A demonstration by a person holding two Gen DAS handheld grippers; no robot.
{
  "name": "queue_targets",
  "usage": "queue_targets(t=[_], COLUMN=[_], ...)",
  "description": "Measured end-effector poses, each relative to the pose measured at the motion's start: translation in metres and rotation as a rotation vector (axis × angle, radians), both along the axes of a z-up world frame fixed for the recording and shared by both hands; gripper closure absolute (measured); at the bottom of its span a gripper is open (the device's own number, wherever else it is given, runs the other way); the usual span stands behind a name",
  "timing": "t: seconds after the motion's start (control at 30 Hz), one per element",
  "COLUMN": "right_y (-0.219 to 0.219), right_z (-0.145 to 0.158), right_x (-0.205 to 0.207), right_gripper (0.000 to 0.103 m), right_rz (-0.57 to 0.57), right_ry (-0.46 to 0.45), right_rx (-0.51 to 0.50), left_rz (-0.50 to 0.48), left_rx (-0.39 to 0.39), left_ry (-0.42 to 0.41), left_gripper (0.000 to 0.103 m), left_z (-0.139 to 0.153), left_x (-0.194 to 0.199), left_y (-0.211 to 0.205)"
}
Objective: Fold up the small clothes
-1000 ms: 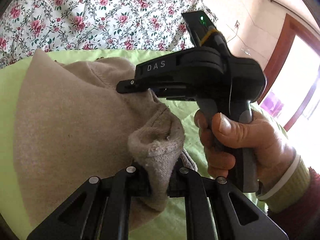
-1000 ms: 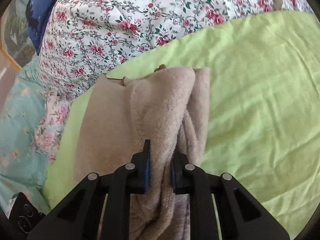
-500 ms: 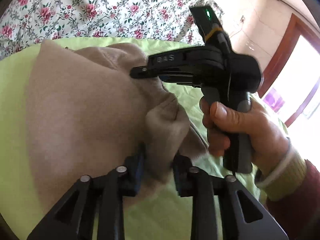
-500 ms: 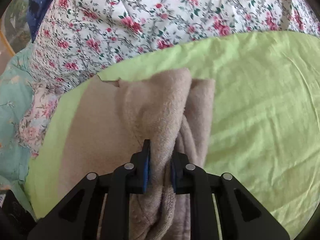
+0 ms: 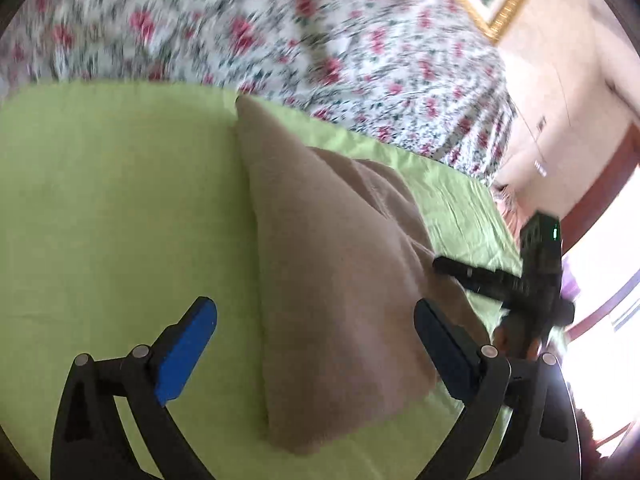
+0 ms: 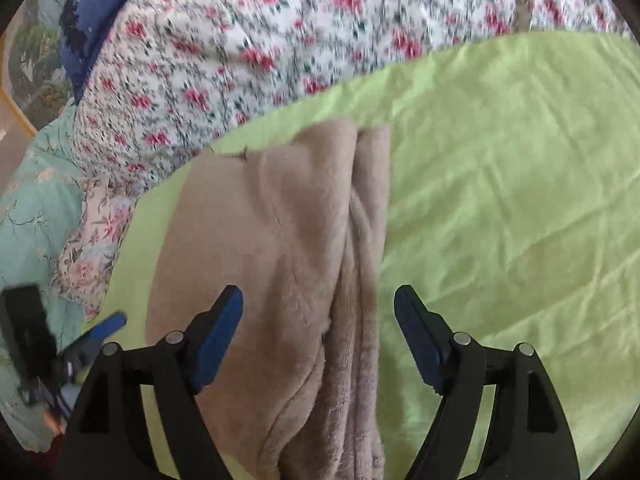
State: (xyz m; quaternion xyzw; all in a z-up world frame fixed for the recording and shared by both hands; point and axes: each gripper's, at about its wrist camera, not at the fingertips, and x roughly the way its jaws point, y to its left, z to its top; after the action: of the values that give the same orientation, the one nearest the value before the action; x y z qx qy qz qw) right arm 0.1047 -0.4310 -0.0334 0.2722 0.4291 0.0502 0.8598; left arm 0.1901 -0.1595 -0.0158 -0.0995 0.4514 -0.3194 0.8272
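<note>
A beige fleece garment (image 5: 332,280) lies folded lengthwise on the green sheet (image 5: 120,208). In the right wrist view the garment (image 6: 280,264) shows as a long strip with a folded edge along its right side. My left gripper (image 5: 316,344) is open and empty, its blue pads wide apart above the garment's near end. My right gripper (image 6: 320,332) is open and empty, held over the garment's near part. The right gripper also shows in the left wrist view (image 5: 500,280) at the garment's right edge. The left gripper appears at the left edge of the right wrist view (image 6: 80,344).
A floral quilt (image 6: 280,40) lies bunched along the far side of the green sheet (image 6: 500,200). A teal floral cover (image 6: 32,208) lies at the left. A wall and a doorway (image 5: 600,184) stand to the right.
Both grippers opened and let go of the beige garment, which now lies flat on the sheet. Both grippers pulled back from it; the left one swung leftward.
</note>
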Motion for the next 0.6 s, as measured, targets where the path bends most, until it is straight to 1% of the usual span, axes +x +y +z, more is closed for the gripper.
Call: queue_targets(t=[0.03, 0.1, 0.2, 0.27, 0.3, 0.33, 0.37, 0.4, 0.43, 0.5, 0.53, 0.6], right_y=[0.000, -0.003, -0.005, -0.006, -0.005, -0.005, -0.004, -0.003, -0.002, 0.000, 0.002, 0.008], right_z=[-0.006, -0.015, -0.022, -0.027, -0.030, -0.032, -0.036, -0.040, -0.042, -0.040, -0.035, -0.023], right_x=[0.003, 0.009, 0.018, 0.025, 0.028, 0.030, 0.032, 0.034, 0.035, 0.033, 0.032, 0.026], right_gripper=[0.024, 0.024, 0.024, 0.024, 0.026, 0.033, 0.040, 0.052, 0.057, 0.064, 0.066, 0.068], right_rz=[0.000, 0.000, 0.009, 0.025, 0.032, 0.040, 0.053, 0.069, 0.075, 0.074, 0.072, 0.071], right_ry=[0.010, 0.025, 0.026, 0.035, 0.042, 0.044, 0.044, 0.048, 0.050, 0.041, 0.036, 0.011], right_rx=[0.011, 0.038, 0.080, 0.097, 0.104, 0.114, 0.131, 0.161, 0.183, 0.185, 0.177, 0.171], left_rz=[-0.005, -0.019, -0.011, -0.018, -0.017, -0.017, -0.018, -0.031, -0.065, -0.067, -0.071, -0.070], left_rx=[-0.009, -0.002, 0.052, 0.068, 0.072, 0.065, 0.070, 0.071, 0.047, 0.071, 0.082, 0.071], left_ry=[0.023, 0.052, 0.097, 0.150, 0.173, 0.178, 0.154, 0.134, 0.131, 0.088, 0.063, 0.045], left_gripper=[0.004, 0.004, 0.005, 0.007, 0.008, 0.009, 0.017, 0.038, 0.047, 0.055, 0.057, 0.061], left_z=[-0.006, -0.016, -0.039, -0.058, -0.066, -0.072, -0.072, -0.071, -0.070, -0.061, -0.055, -0.046], left_x=[0.009, 0.025, 0.046, 0.058, 0.062, 0.067, 0.066, 0.064, 0.063, 0.057, 0.052, 0.045], left_y=[-0.002, -0.012, -0.028, -0.037, -0.039, -0.042, -0.045, -0.047, -0.052, -0.056, -0.056, -0.049])
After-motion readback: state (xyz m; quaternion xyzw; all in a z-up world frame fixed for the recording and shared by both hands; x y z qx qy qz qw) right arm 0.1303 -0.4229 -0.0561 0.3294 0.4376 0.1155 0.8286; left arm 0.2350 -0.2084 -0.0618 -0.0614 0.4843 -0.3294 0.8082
